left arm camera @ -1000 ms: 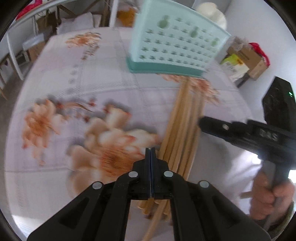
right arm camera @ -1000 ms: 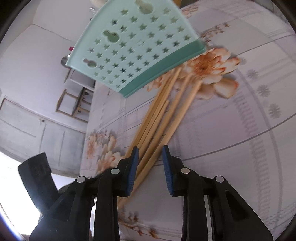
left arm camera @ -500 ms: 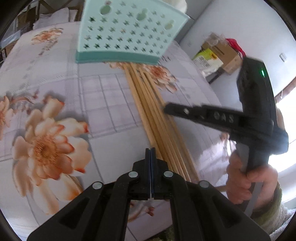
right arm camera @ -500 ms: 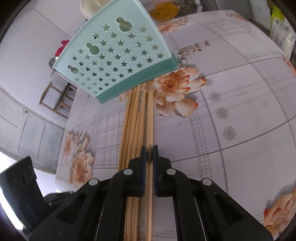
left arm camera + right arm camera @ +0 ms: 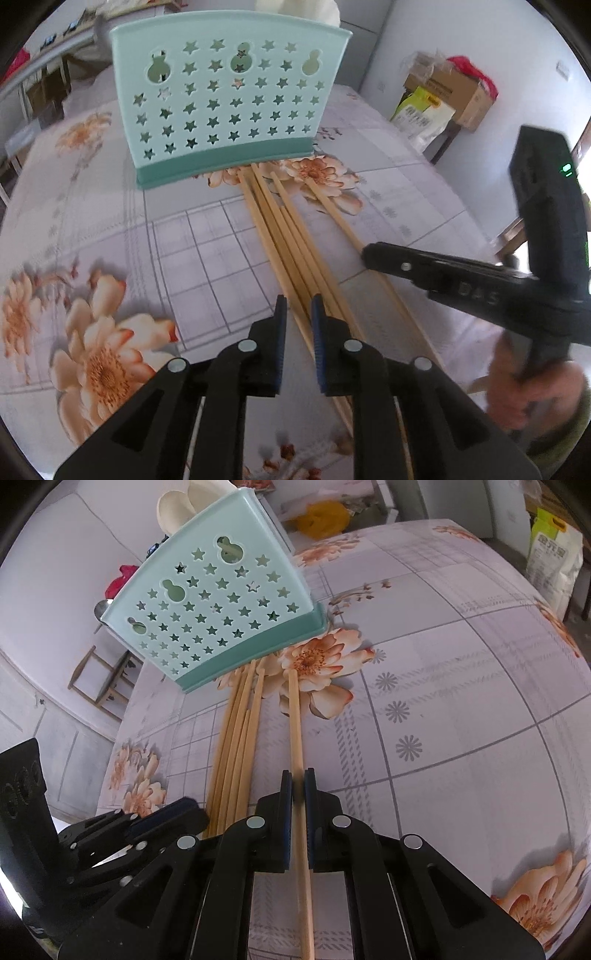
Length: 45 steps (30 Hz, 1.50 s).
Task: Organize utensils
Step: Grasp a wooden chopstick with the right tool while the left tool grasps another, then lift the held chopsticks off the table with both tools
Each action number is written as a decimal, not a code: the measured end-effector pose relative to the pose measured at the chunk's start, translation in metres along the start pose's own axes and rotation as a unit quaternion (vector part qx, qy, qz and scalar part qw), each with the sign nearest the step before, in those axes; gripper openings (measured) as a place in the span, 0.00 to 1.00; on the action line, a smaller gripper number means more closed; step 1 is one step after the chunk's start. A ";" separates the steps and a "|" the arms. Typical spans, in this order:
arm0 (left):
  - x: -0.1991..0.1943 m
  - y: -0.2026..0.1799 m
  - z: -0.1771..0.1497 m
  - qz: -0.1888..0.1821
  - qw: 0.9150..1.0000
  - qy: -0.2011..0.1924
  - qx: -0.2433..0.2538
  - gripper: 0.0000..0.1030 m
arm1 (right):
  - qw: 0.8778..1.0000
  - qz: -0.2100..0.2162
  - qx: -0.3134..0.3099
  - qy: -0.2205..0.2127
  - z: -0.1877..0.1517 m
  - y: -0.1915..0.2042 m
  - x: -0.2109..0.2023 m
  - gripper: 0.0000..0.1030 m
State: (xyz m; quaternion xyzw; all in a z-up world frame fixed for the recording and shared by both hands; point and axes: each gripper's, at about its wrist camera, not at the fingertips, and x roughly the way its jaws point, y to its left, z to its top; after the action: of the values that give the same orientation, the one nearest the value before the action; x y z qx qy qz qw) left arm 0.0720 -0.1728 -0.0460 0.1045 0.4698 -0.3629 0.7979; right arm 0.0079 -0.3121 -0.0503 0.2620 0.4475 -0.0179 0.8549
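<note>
Right gripper (image 5: 298, 775) pinches one chopstick (image 5: 294, 716) clear of the bundle (image 5: 291, 251) (lower centre); left gripper (image 5: 295, 302), empty, is opening.

The right gripper (image 5: 298, 775), gaping a second ago, now pinches one chopstick (image 5: 295, 720) pulled right of the bundle (image 5: 236, 738). The left gripper (image 5: 297, 302), previously clamped, is opening over the bundle, lower centre.

Pale wooden chopsticks (image 5: 295, 240), matt plastic holder (image 5: 229, 99), glossy floral tablecloth (image 5: 110, 229)
</note>
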 end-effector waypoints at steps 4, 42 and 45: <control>0.007 -0.002 0.004 0.027 1.000 -0.002 0.007 0.12 | 1.000 0.006 0.000 -0.002 -0.002 -0.002 -0.006 0.05; 0.012 0.046 0.015 0.123 0.992 -0.003 0.006 0.22 | 0.993 -0.054 -0.106 0.014 0.004 0.044 0.005 0.11; 0.017 0.046 0.022 0.127 0.992 -0.012 0.011 0.22 | 0.992 -0.063 -0.113 0.008 0.006 0.047 0.007 0.11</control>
State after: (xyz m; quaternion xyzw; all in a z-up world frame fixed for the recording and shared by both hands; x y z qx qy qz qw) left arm 0.1231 -0.1592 -0.0556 0.1673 0.4391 -0.2652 0.8419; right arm 0.0290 -0.2723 -0.0329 0.1351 0.4693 -0.0184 0.8725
